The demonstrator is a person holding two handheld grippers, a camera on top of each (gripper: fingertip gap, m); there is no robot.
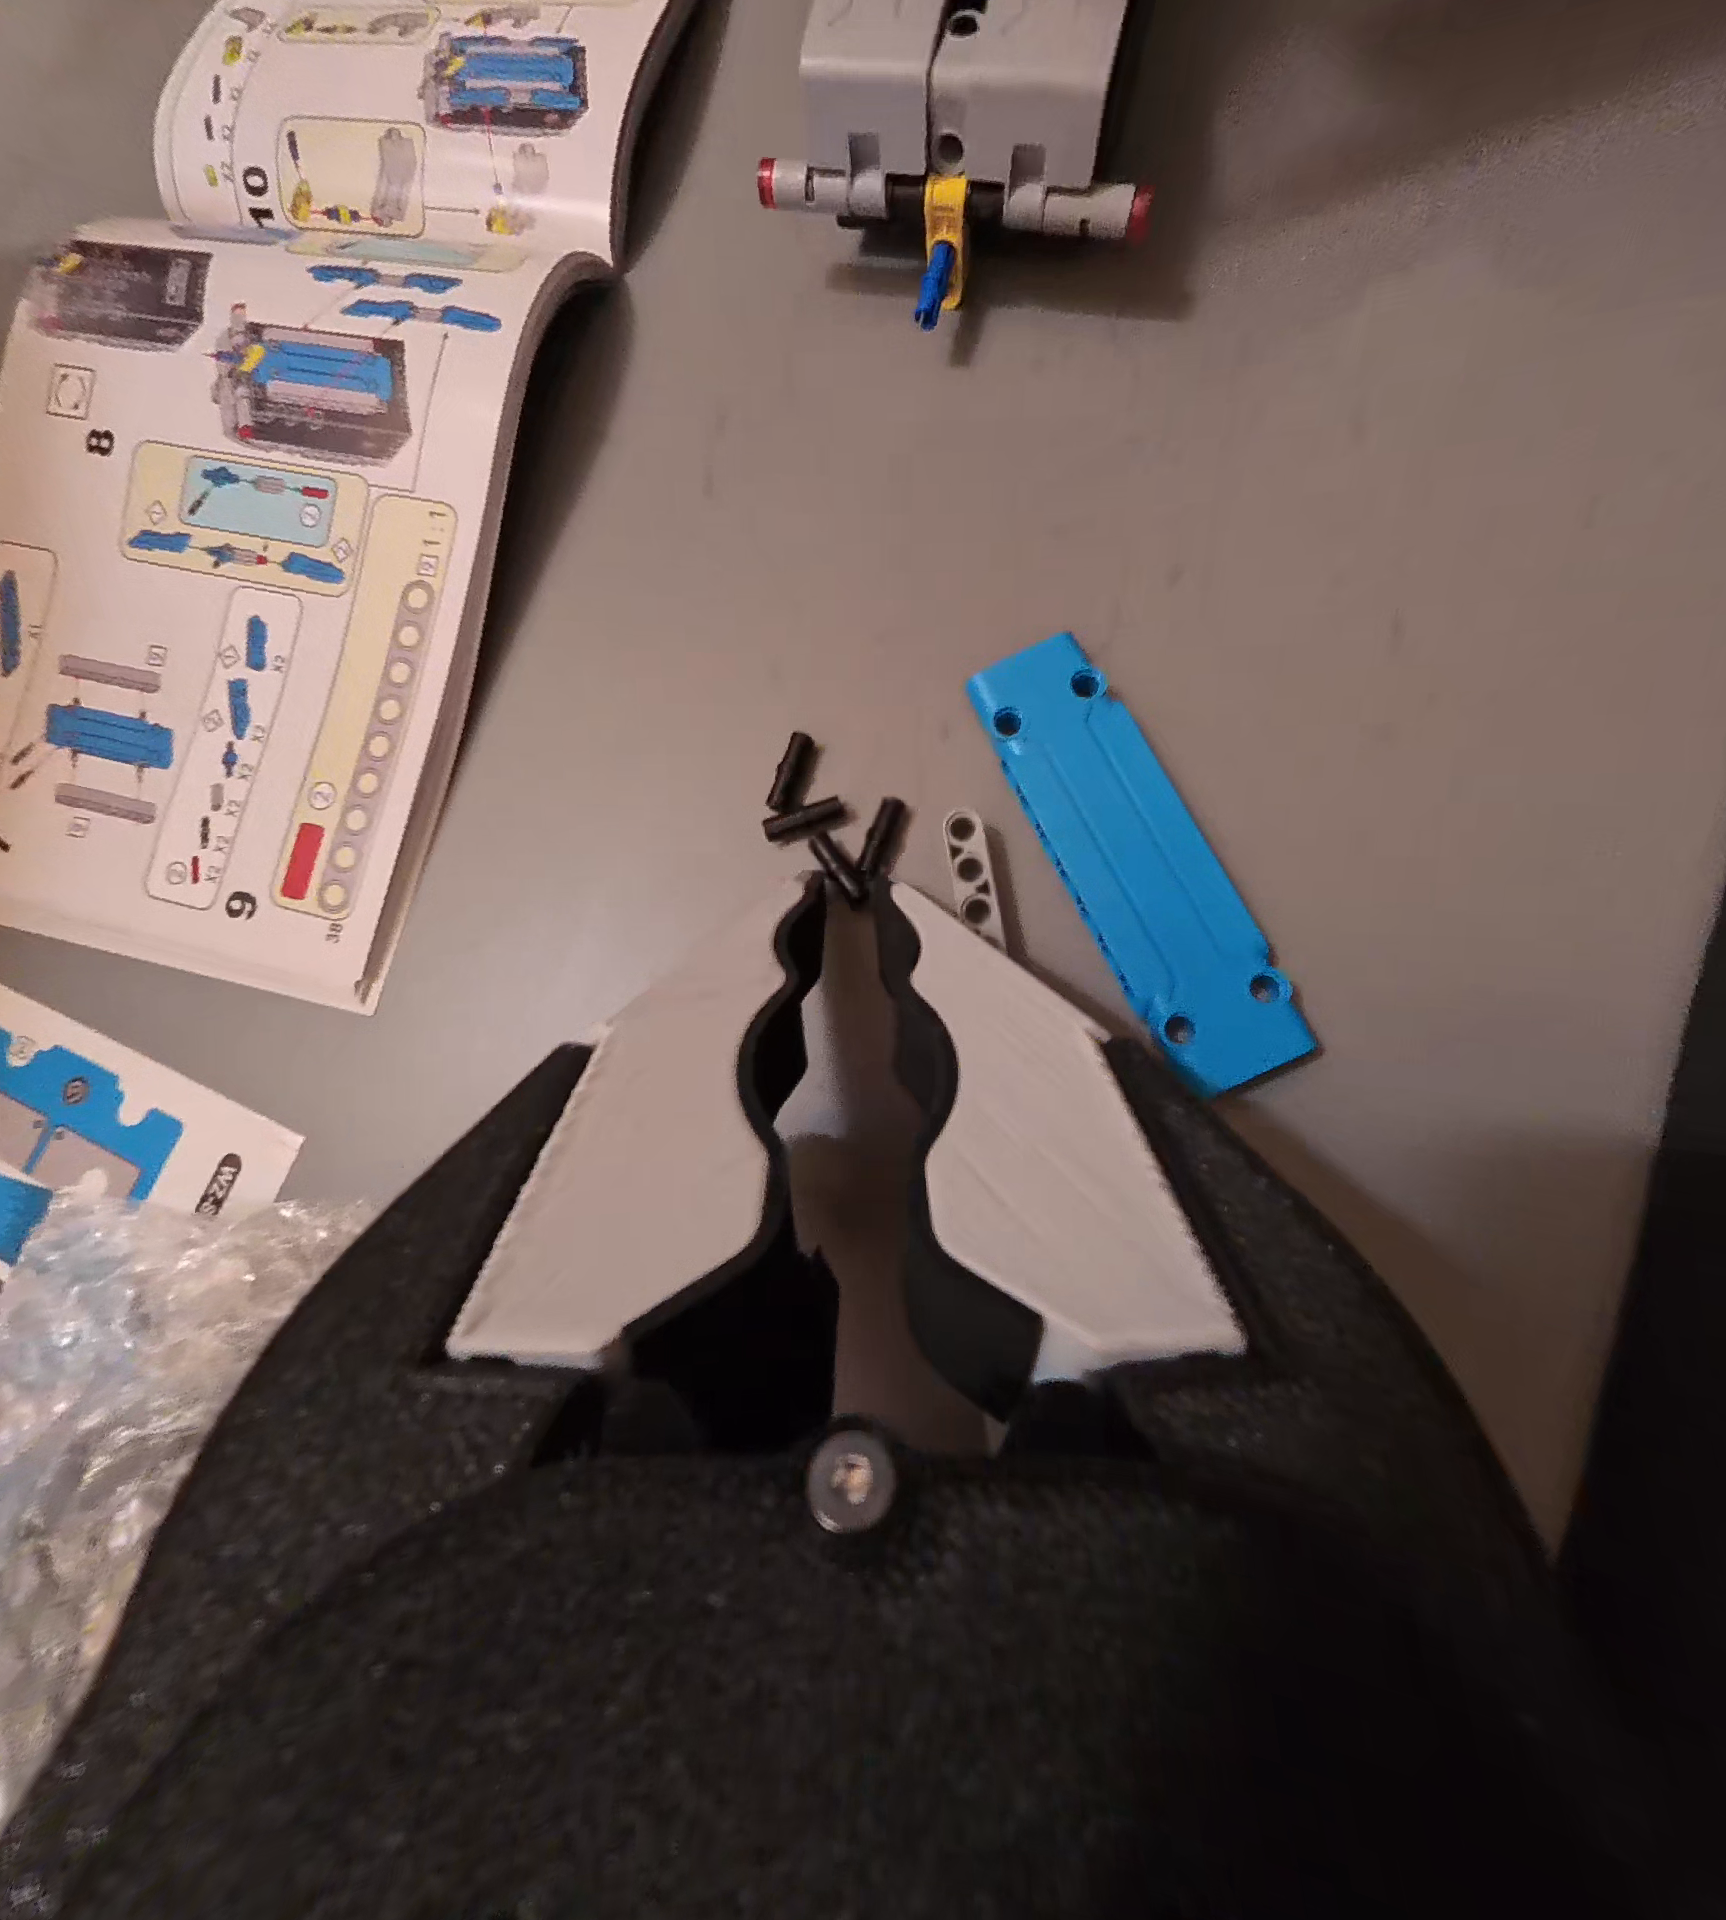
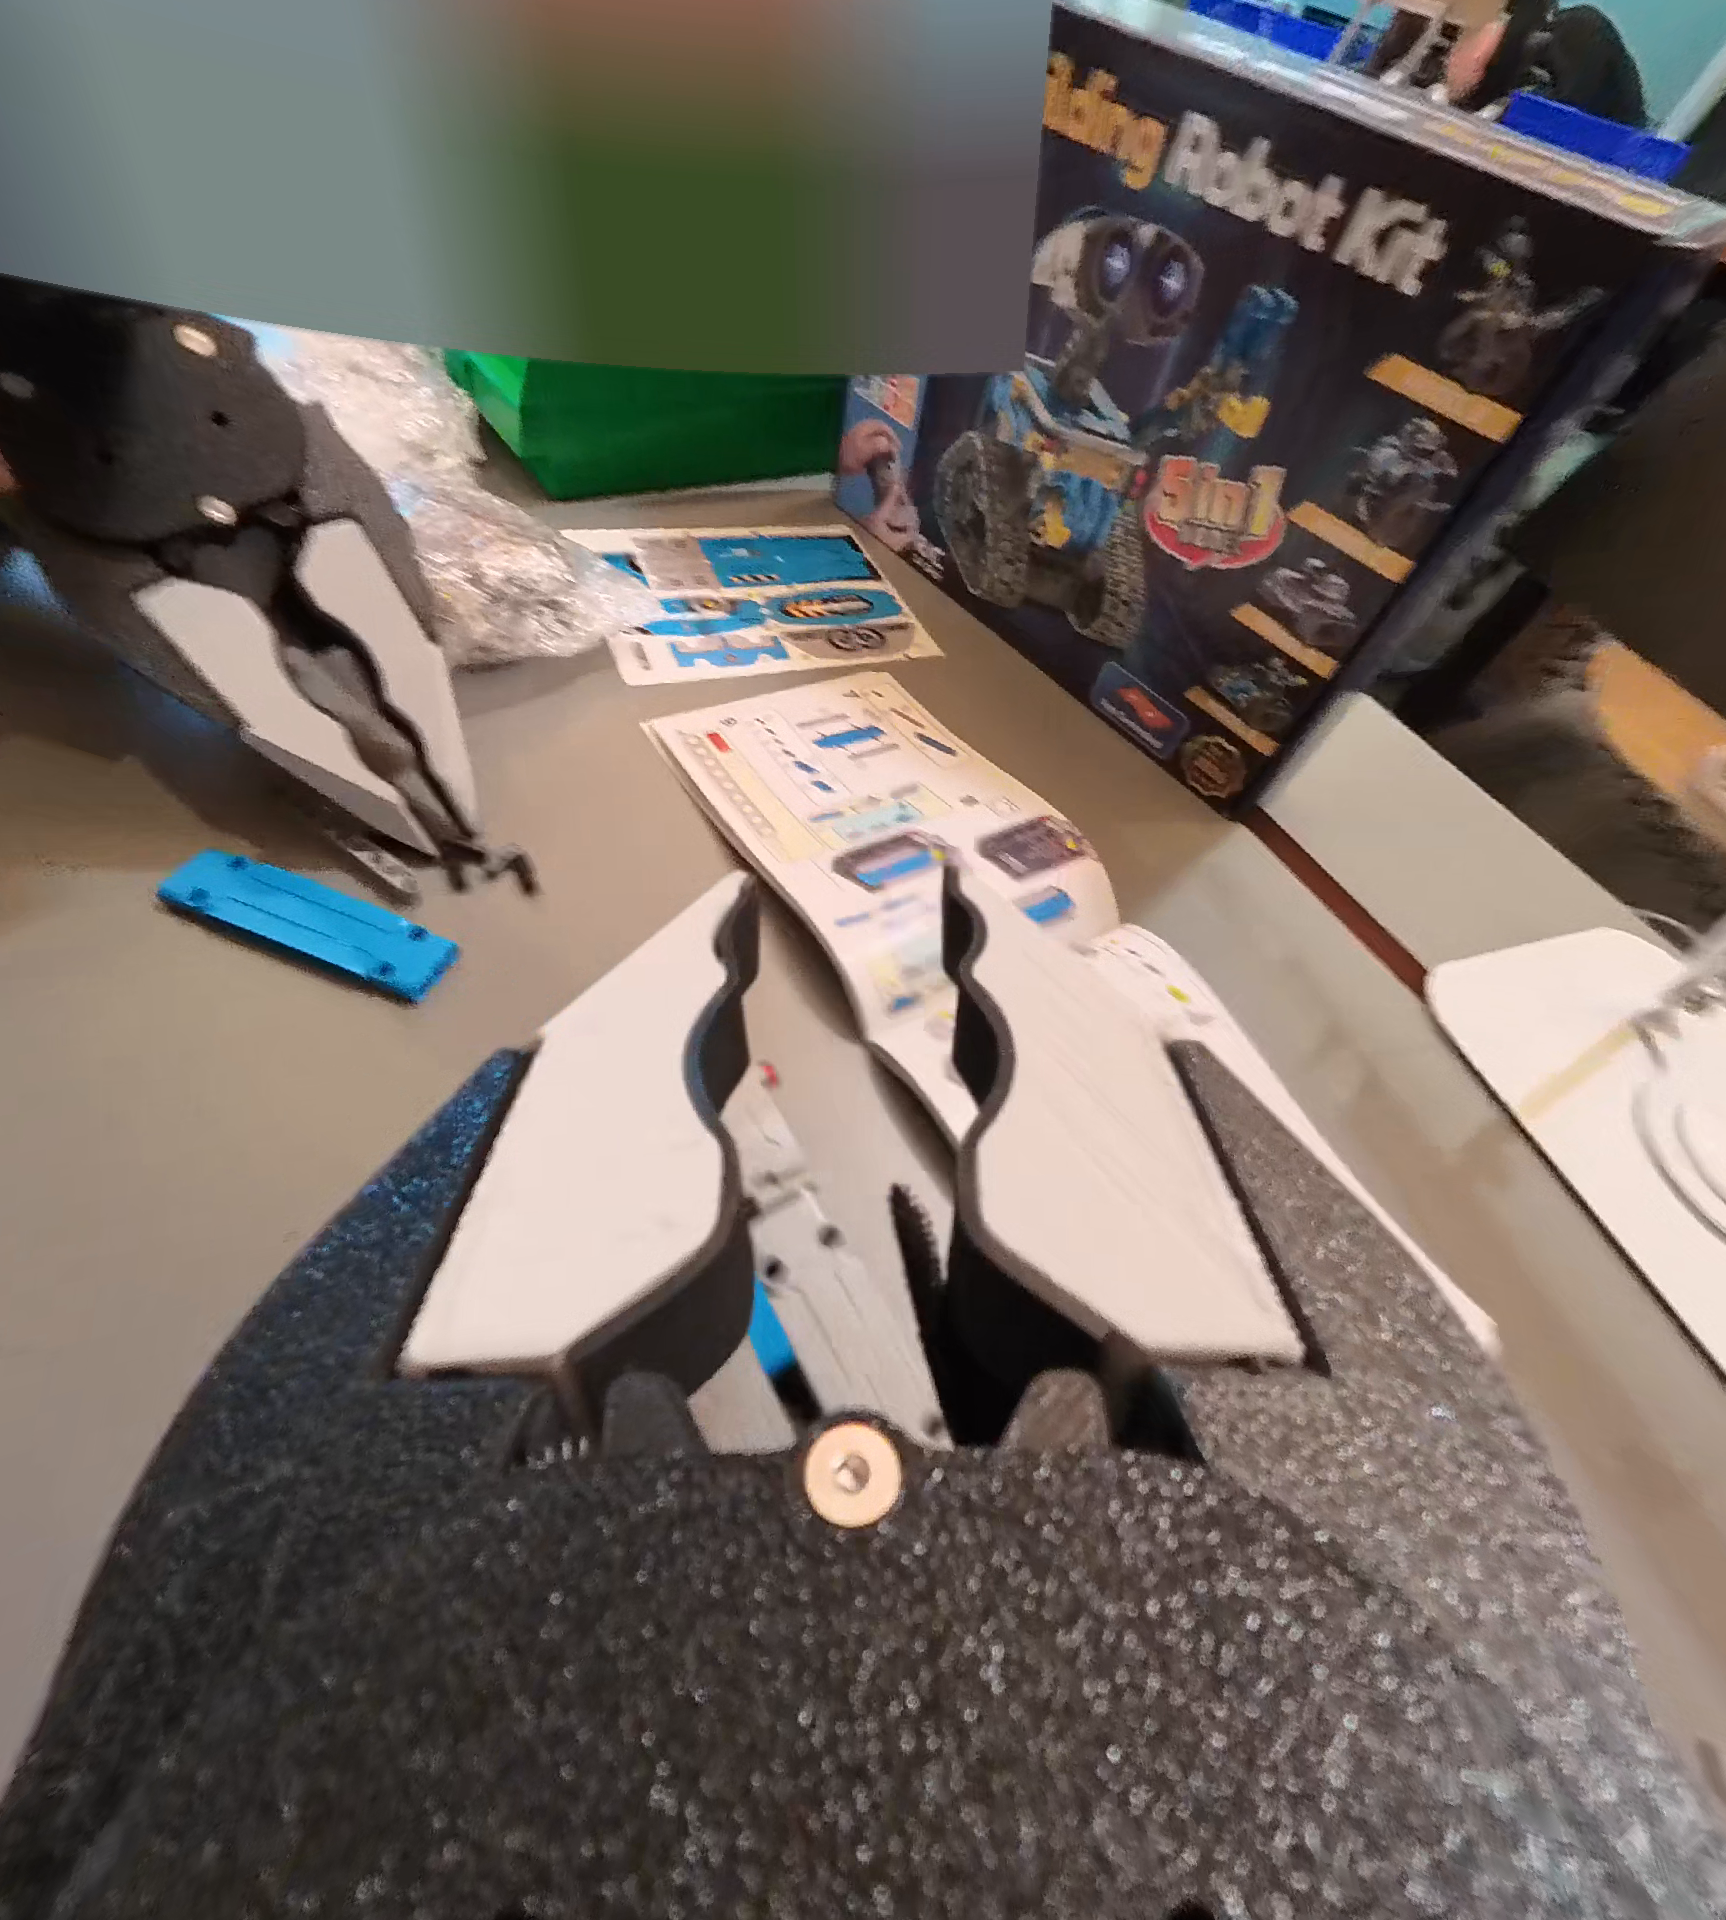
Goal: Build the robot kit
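My left gripper (image 1: 846,888), nearly closed and empty, is hovering at the black pins (image 1: 828,821); my right gripper (image 2: 848,904), well apart, is gaping.

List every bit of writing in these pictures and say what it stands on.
Open white paper instruction booklet: bold step numerals and small part counts, legible but not copied out here.
Dark cardboard kit box: large title lettering, a red badge and orange caption bars, not copied out here.
White sticker sheet with blue decals: print too small and blurred to read.
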